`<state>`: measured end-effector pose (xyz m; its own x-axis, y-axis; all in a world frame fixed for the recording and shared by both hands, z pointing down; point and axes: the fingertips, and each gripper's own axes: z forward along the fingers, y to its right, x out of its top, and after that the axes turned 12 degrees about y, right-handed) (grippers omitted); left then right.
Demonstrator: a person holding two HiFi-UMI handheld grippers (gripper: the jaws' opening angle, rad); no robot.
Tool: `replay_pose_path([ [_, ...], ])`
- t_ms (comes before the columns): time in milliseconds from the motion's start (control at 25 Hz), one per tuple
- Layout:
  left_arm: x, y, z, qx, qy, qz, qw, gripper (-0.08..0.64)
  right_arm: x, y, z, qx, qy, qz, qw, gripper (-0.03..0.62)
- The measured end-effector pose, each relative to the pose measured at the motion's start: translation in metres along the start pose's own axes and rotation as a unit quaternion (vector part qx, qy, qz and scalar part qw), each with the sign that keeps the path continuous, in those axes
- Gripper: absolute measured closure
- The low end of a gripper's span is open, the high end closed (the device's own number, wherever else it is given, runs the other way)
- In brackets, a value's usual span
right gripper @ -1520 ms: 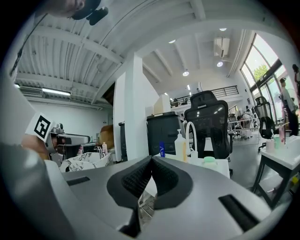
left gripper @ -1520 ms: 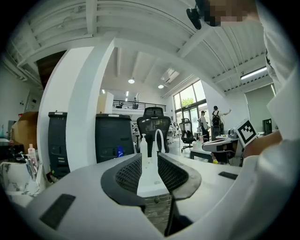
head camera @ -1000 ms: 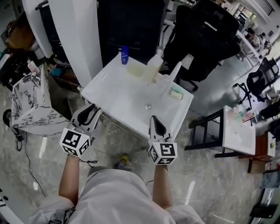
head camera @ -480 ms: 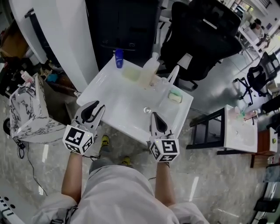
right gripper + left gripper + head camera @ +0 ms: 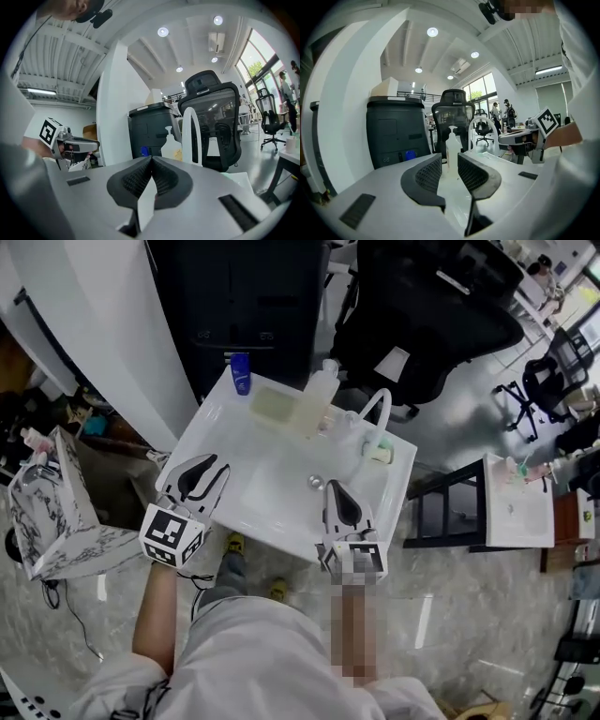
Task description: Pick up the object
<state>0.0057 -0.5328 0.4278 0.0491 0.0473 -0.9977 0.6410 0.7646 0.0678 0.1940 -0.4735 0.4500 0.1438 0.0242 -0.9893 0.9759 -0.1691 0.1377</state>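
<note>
A white basin table stands in front of me. Along its far side are a small blue bottle, a pale yellow block, a clear pump bottle, a white arched faucet and a green soap. My left gripper is open over the basin's near left edge, with nothing between its jaws. In the left gripper view that gripper points toward the pump bottle, which stands well beyond it. My right gripper is shut and empty at the near right edge, aimed toward the faucet.
A black office chair and a dark cabinet stand behind the basin. A white pillar and a marbled box are on the left. A black stool frame and a second small white table are on the right.
Both grippers have moved forward from in front of the basin to over its near edge. The left has stayed open and the right shut.
</note>
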Motion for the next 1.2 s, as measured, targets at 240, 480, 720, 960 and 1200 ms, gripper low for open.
replay_pose_path([
  [240, -0.029, -0.025, 0.042, -0.065, -0.041, 0.020, 0.9968, 0.459, -0.013, 0.001, 0.031, -0.031, -0.007, 0.002, 1.000, 0.588],
  [480, -0.053, -0.045, 0.089, -0.124, -0.077, 0.094, 0.9848, 0.459, -0.023, 0.007, 0.060, -0.049, -0.007, 0.011, 0.999, 0.586],
  [720, -0.086, -0.055, 0.137, -0.184, -0.115, 0.149, 0.9648, 0.459, -0.031, 0.010, 0.080, -0.053, -0.004, 0.016, 0.998, 0.586],
  [960, -0.151, -0.061, 0.182, -0.247, -0.184, 0.241, 0.9204, 0.459, -0.046, 0.018, 0.094, -0.066, -0.016, 0.028, 0.997, 0.586],
  [1200, -0.196, -0.065, 0.217, -0.296, -0.225, 0.283, 0.8842, 0.459, -0.058, 0.018, 0.108, -0.075, -0.026, 0.035, 0.996, 0.586],
])
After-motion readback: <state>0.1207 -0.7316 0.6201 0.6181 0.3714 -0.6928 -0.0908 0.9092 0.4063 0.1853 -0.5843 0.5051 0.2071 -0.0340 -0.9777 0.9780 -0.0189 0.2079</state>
